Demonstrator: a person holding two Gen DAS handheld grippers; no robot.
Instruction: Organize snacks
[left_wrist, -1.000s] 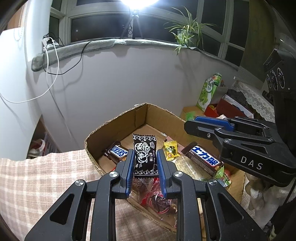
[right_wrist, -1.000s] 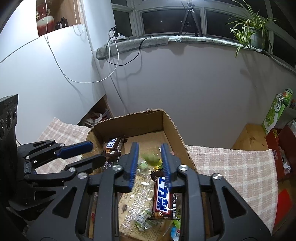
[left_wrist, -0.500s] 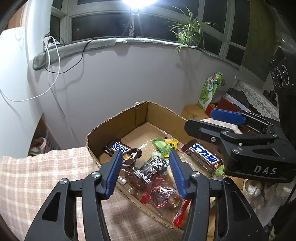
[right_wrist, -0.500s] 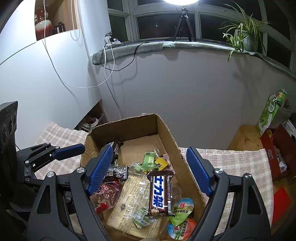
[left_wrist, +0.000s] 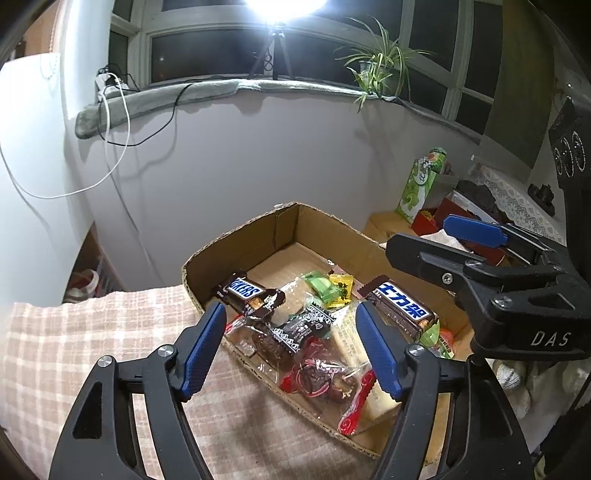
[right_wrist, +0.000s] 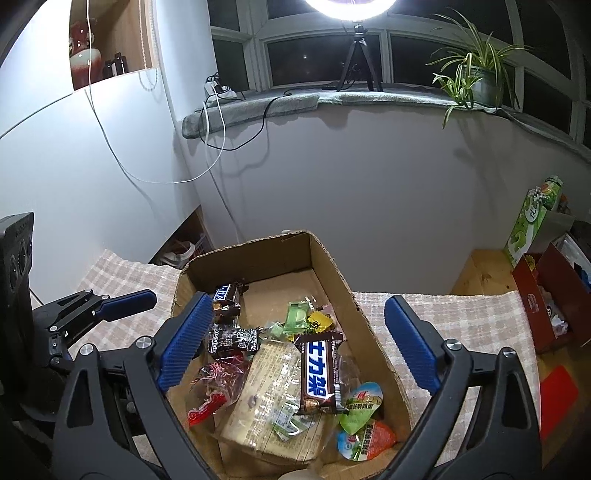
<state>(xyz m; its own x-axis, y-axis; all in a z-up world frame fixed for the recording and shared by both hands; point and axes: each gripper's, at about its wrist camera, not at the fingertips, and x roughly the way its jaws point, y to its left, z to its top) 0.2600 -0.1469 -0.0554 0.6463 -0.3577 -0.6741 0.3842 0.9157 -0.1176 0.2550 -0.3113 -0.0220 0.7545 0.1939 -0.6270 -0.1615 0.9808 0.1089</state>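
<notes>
An open cardboard box sits on a checked cloth and holds several snacks. A black patterned sachet lies in it beside a Snickers bar. A second Snickers bar with Chinese lettering lies nearer the right wall. Small green and yellow packets lie in the middle. My left gripper is open and empty above the box's near edge. My right gripper is open wide and empty above the box, and shows in the left wrist view.
The checked cloth covers the surface on both sides of the box. A wall stands just behind the box. A green carton and a red box stand to the right. A potted plant sits on the sill.
My left gripper opened and dropped the black sachet into the box. My right gripper also opened wide. Both grippers drew back and up from the box.
</notes>
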